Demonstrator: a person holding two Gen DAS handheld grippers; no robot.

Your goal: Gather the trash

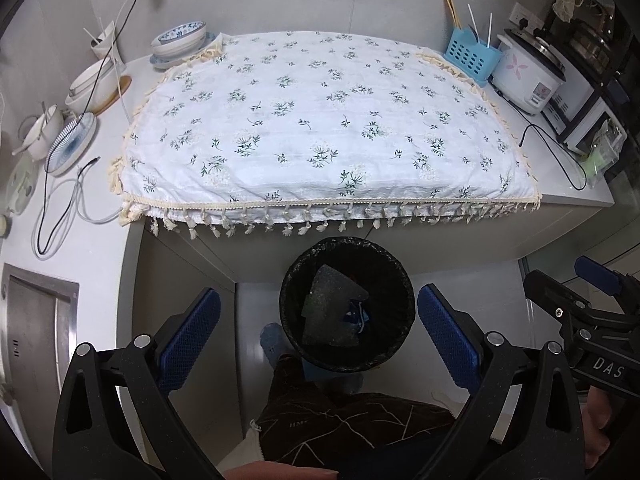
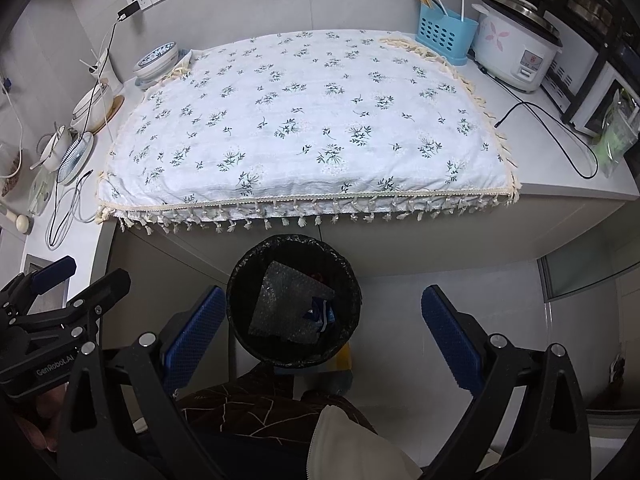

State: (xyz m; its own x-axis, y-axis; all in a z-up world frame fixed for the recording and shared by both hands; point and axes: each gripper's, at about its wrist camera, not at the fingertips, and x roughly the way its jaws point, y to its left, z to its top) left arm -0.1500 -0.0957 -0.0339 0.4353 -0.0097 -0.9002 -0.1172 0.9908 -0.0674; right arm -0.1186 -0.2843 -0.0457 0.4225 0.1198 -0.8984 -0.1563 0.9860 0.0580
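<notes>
A black-lined trash bin (image 1: 346,360) (image 2: 294,354) stands on the floor in front of the counter. Inside it lie a sheet of bubble wrap (image 1: 332,308) (image 2: 286,300) and a small blue-and-white wrapper (image 1: 358,314) (image 2: 320,312). My left gripper (image 1: 320,328) hangs open above the bin, nothing between its blue pads. My right gripper (image 2: 324,328) is open too, empty, over the bin's right side. The white floral cloth (image 1: 320,128) (image 2: 308,128) on the counter carries no trash that I can see.
Bowls and plates (image 1: 180,40) (image 2: 156,60) crowd the counter's left, with cables (image 1: 60,208). A blue utensil basket (image 1: 472,58) (image 2: 444,34) and rice cooker (image 1: 528,76) (image 2: 516,52) stand at the right. A sink (image 1: 36,340) lies at left. The person's patterned trouser leg (image 1: 344,420) (image 2: 256,408) is below.
</notes>
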